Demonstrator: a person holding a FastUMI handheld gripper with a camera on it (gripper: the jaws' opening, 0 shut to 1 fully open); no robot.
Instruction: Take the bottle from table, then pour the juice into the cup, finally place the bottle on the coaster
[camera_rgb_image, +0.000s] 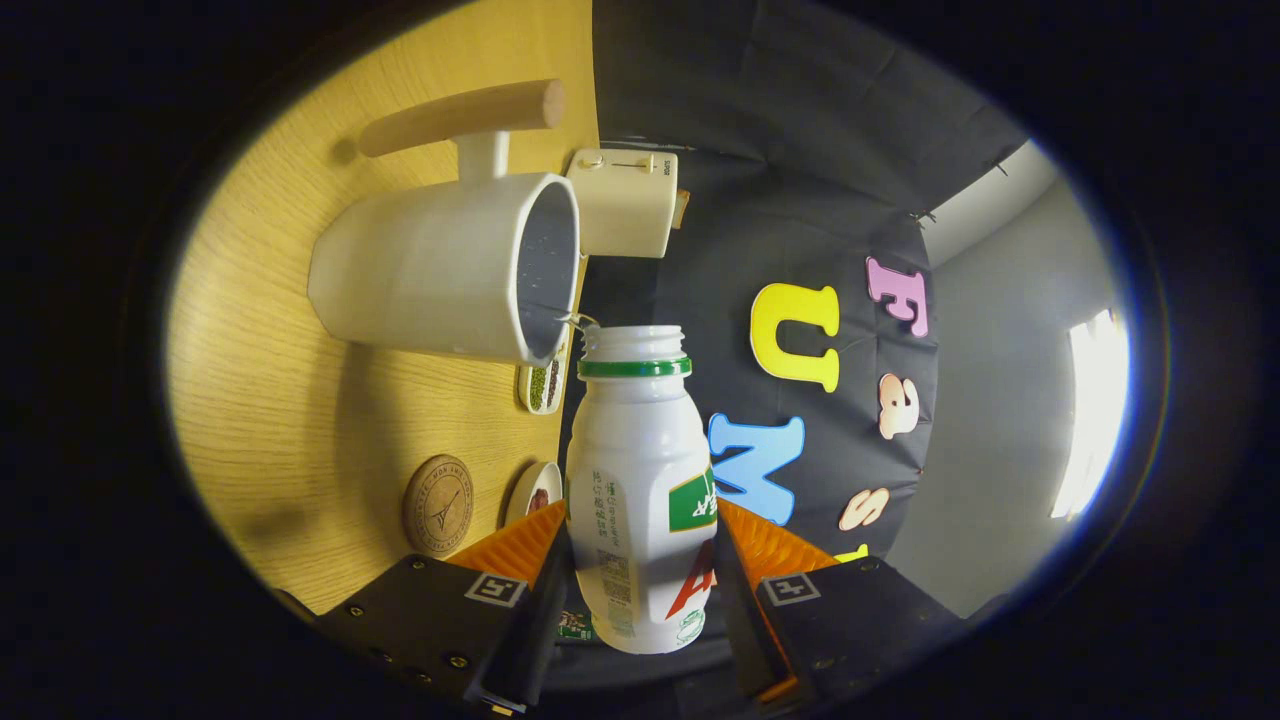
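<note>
- The wooden table (300, 400) fills the left of the scene and stands on edge in the gripper view, so the whole gripper is rolled over onto its side.
- The white cup (440, 265) sits on that table, a big mug-like pot with a straight wooden handle (465, 117) sticking out from its side; its mouth faces right, toward the bottle's neck.
- The bottle (640, 480) is white plastic with a green ring under its threaded neck, no cap on, and printed labels on its body. It lies along the fingers, its open mouth pointing away from them and just beside the cup's lip.
- A thin trickle (572, 319) shows between the bottle's mouth and the cup's rim; I cannot tell how much has gone in.
- The gripper (640, 560) has its 2 fingers parted only as wide as the bottle's body, and both press on its lower half, 1 on each side.
- A cream box with knobs (625, 200) stands beyond the cup, at the far edge of the table.
- The round coaster (438, 505) lies bare on the table, near the left finger, well apart from the bottle.
- 2 small dishes lie between the coaster and the cup: 1 with green bits (542, 385), 1 near the fingers (535, 492).
</note>
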